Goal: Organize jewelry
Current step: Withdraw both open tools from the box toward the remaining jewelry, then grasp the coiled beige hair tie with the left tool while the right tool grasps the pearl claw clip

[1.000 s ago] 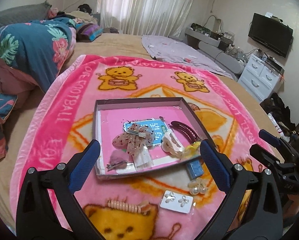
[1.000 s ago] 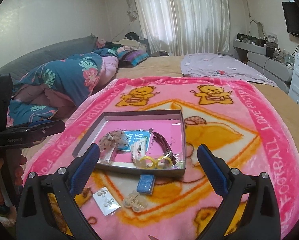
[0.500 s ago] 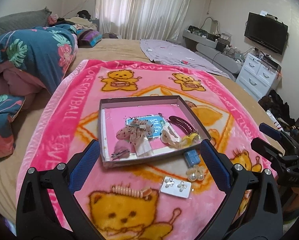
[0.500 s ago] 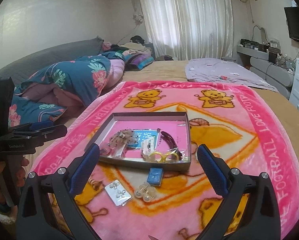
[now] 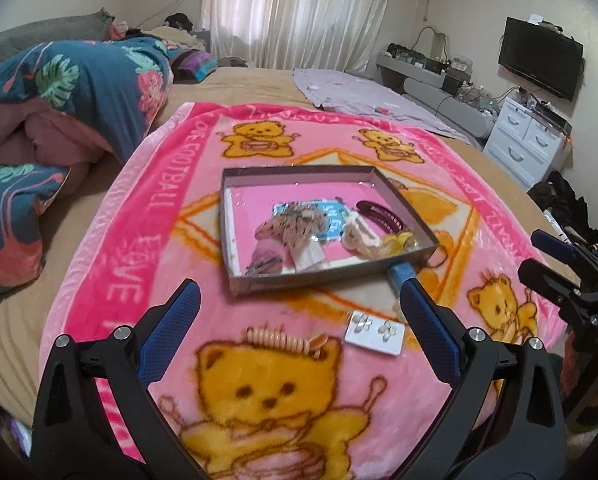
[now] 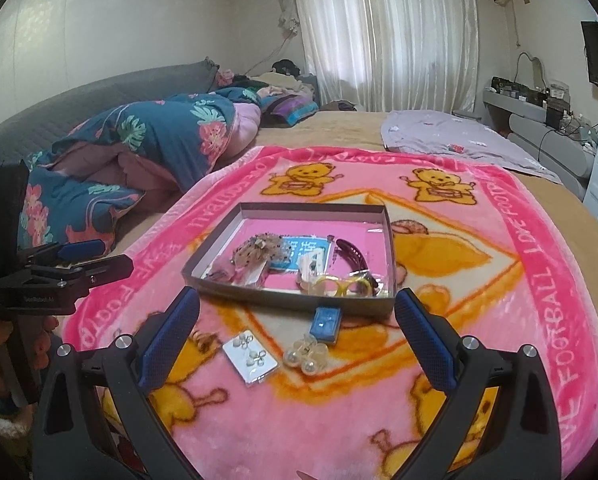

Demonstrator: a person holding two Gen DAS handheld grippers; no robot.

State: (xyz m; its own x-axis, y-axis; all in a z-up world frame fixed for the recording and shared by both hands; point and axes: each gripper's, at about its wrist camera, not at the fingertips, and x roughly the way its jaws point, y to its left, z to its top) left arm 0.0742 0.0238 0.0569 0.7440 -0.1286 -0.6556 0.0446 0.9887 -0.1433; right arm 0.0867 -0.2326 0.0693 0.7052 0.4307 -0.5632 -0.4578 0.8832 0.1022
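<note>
A shallow grey box [image 5: 235, 240] [image 6: 287, 302] with a pink floor lies on the pink bear blanket [image 5: 131, 264] and holds a dotted bow, a dark red clip [image 6: 349, 252], yellow toy glasses [image 6: 341, 287] and other hair pieces. In front of it lie a white earring card [image 5: 375, 332] [image 6: 251, 358], pearl earrings [image 6: 305, 356], a small blue box [image 6: 327, 322] and a peach comb clip [image 5: 277, 338]. My left gripper [image 5: 299, 300] is open and empty above the blanket. My right gripper [image 6: 297, 312] is open and empty too.
A rumpled floral quilt [image 5: 67, 92] lies to the left on the bed. A lilac sheet [image 6: 455, 136] lies at the far side. White drawers [image 5: 527, 140] and a TV [image 5: 539, 62] stand at the right. Each gripper shows in the other's view, left one [image 6: 59, 268], right one [image 5: 567, 276].
Both grippers have pulled back and up from the box, so it looks smaller and farther. Nothing was picked up; the items lie as before.
</note>
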